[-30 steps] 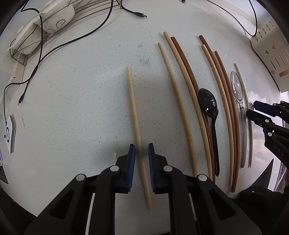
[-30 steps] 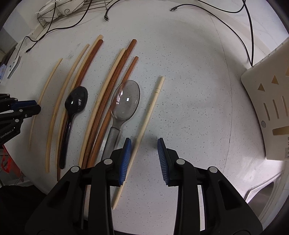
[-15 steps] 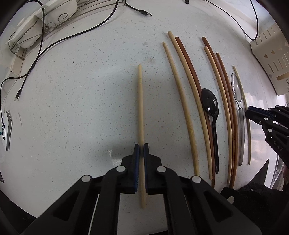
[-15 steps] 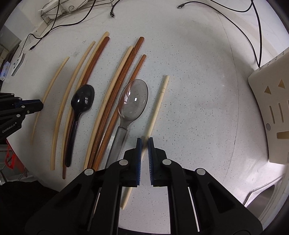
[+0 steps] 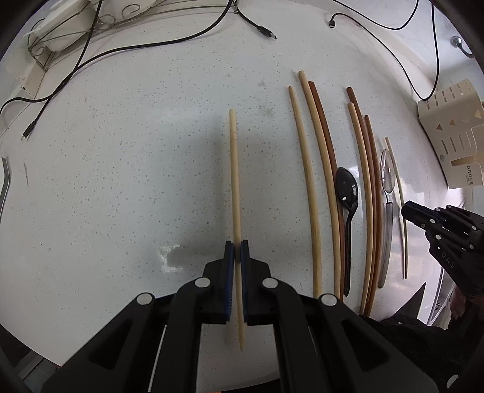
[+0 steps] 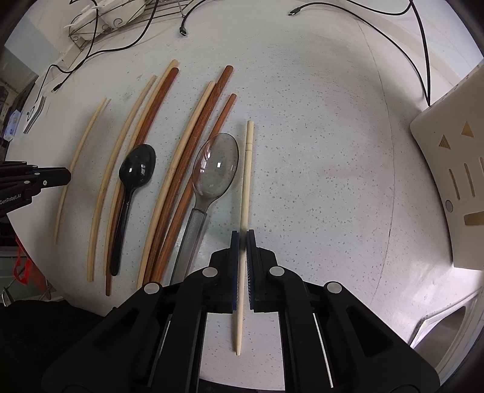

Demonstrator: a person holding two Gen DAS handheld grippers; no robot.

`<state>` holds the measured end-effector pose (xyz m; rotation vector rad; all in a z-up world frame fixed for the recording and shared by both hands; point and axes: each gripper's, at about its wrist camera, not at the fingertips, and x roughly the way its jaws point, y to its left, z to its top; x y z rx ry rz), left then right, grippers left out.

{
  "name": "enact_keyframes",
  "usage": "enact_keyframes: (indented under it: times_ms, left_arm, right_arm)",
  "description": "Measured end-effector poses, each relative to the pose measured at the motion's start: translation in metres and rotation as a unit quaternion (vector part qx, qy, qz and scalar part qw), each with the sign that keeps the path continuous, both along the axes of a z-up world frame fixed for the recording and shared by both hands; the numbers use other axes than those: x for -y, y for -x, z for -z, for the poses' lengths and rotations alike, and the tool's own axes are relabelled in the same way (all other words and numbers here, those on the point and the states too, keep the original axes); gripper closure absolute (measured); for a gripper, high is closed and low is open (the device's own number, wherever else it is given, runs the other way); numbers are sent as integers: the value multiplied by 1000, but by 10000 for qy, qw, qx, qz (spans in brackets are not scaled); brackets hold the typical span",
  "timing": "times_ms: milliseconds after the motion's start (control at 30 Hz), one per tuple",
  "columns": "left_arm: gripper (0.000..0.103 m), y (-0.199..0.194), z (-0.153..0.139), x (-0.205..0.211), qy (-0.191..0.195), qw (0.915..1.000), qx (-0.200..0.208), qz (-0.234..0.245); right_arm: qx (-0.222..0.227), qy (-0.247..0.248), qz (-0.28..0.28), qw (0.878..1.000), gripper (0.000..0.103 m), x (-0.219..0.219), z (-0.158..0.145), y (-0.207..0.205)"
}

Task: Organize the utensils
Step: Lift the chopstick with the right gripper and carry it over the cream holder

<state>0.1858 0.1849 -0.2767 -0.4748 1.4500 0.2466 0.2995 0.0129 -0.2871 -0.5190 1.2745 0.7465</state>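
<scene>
My left gripper (image 5: pixel 237 251) points down at the white speckled counter and is shut on a pale chopstick (image 5: pixel 234 181) near its thin end. My right gripper (image 6: pixel 243 238) is shut on another pale chopstick (image 6: pixel 246 181), which runs straight ahead just right of the clear spoon (image 6: pixel 214 166). Between the two grippers lie several light and dark wooden chopsticks (image 6: pixel 193 157) in a loose row, with a black spoon (image 6: pixel 137 166) among them. In the left wrist view the right gripper (image 5: pixel 407 211) shows at the right edge. The right wrist view has the left gripper (image 6: pixel 65 178) at its left edge.
A cream utensil holder (image 6: pixel 453 181) with slot cut-outs stands at the right of the counter. Black cables (image 5: pixel 151 45) trail across the back, near a wire rack (image 5: pixel 60 27) with white dishes. The counter's front edge runs just below both grippers.
Both grippers went from open around a pale chopstick to shut on it. The left chopstick swung from tilted to straight ahead, and the right one straightened too.
</scene>
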Motion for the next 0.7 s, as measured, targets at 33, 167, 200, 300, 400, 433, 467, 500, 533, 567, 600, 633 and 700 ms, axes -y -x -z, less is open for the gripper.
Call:
enact_keyframes:
  times_ms: [33,167,200,300,400,433,467,500,533,567,600,633,700]
  left_arm:
    - [99,0,-2,0,-14,10000,20,14]
    - [99,0,-16,0,28,9999,126,18]
    - [99,0,-18,0,34,9999,146,31]
    - [99,-1,-25,2,99,9996,204,149]
    - [99,12,-37,-5,63,9994,302,156]
    - [99,12,-39,-8,62,9993,330,161]
    - [99,12,-43,-10,64,9992,364,171]
    - [99,19,-52,-15,58,9990,415,178]
    - [99,19,-56,-15,62,9988,454,193]
    - [99,20,-59,-16,72,9985,491,213]
    - [99,17,-62,-14,74,9983,530,235]
    - [99,16,-65,-13,81,9980,565,271]
    - [99,9,-68,-2,100,9974,622,345]
  right_arm:
    - [2,-16,13,10000,99,3,2,1]
    - [-67,-120,138,9998,99,14,5,-4]
    - [-68,-143,172,9997,99,16,5,-5]
    - [73,-246,300,9992,99,25,-2,-9]
    - [190,-385,559,9975,99,40,-11,-18]
    - [204,-431,642,9968,99,46,-13,-21]
    - [215,-470,709,9961,99,52,-16,-24]
    - [232,-494,771,9955,99,56,-18,-26]
    - [248,-513,825,9950,99,63,-20,-28]
    - [256,-543,882,9943,99,69,-22,-30]
    - [267,-574,923,9937,99,73,-24,-30]
    - [290,-592,946,9933,99,75,-26,-31]
    - [368,-645,996,9923,99,80,-31,-31]
